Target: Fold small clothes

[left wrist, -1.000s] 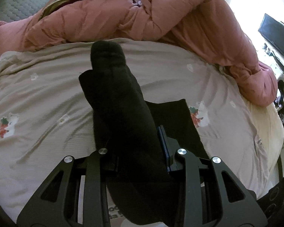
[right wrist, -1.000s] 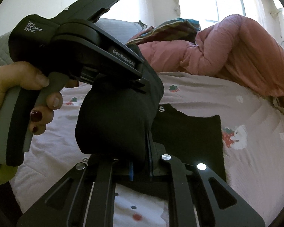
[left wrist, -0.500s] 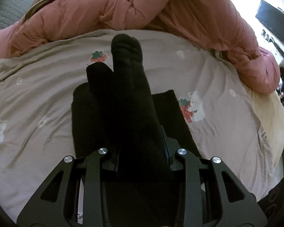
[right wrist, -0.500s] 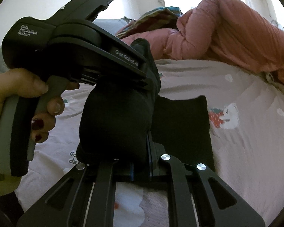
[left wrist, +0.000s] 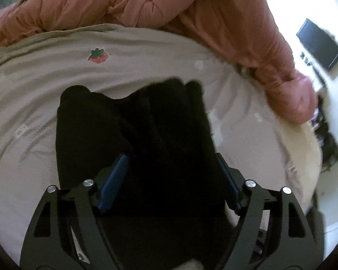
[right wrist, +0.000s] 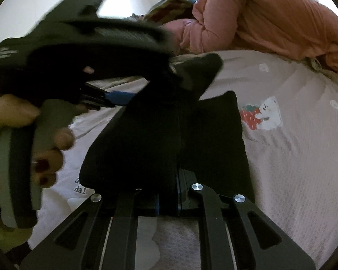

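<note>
A pair of black socks (left wrist: 160,130) lies folded on the bed sheet (left wrist: 33,103), over a flat black cloth (right wrist: 216,135). My left gripper (left wrist: 171,168) straddles the near end of the socks. Its jaws are opening, and the blue pads (left wrist: 115,175) stand off the fabric on both sides. In the right wrist view the left gripper (right wrist: 133,99) hangs over the socks (right wrist: 142,139), with a person's hand (right wrist: 45,148) on its grey handle. My right gripper (right wrist: 167,193) is shut on the near edge of the socks.
A pink quilt (left wrist: 191,15) is bunched along the far side of the bed and down its right edge. A striped cloth (right wrist: 175,4) lies behind it. A dark screen (left wrist: 318,45) stands off the bed at the right.
The left jaws have spread apart and let go of the socks. The socks, held up on end before, now lie lower and flatter on the black cloth. Both grippers have sunk toward the bed.
</note>
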Tool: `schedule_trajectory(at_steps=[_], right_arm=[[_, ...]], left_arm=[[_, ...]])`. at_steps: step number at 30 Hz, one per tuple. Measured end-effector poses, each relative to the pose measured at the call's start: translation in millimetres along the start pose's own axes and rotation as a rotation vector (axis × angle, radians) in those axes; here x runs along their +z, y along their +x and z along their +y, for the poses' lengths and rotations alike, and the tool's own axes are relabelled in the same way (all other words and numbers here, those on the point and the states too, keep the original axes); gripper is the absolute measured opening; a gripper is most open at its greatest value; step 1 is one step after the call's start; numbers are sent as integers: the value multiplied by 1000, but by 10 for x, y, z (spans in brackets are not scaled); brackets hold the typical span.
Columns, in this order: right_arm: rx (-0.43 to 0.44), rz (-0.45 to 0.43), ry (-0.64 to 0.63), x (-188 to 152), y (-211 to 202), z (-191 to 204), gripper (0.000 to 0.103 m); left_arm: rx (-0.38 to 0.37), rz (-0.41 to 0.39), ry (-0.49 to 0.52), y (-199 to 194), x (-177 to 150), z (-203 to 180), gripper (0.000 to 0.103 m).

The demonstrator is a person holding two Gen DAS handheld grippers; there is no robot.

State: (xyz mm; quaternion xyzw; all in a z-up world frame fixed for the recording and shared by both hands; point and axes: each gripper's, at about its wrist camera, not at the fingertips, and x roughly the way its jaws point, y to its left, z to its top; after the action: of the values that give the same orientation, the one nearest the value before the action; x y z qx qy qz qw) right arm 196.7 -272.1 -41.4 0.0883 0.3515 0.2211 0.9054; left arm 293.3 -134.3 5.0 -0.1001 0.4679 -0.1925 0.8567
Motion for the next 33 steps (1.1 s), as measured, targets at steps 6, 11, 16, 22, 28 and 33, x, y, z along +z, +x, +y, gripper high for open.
schedule_trajectory(at_steps=[6, 11, 16, 22, 28, 33], right_arm=[[32, 41, 96, -23, 29, -130, 10], [61, 77, 182, -65, -6, -224, 21], [69, 85, 214, -72, -172, -297, 45], [42, 11, 212, 123, -473, -417, 73], [23, 80, 261, 572, -134, -671, 80], [-7, 199, 306, 838, 436, -891, 81]], left_arm=[[30, -100, -45, -338, -55, 258, 71], [144, -82, -70, -351, -204, 588, 71], [151, -18, -69, -158, -411, 719, 71], [177, -49, -26, -145, -557, 683, 71], [186, -55, 1, -180, -595, 657, 71], [181, -55, 7, -209, -623, 668, 71]])
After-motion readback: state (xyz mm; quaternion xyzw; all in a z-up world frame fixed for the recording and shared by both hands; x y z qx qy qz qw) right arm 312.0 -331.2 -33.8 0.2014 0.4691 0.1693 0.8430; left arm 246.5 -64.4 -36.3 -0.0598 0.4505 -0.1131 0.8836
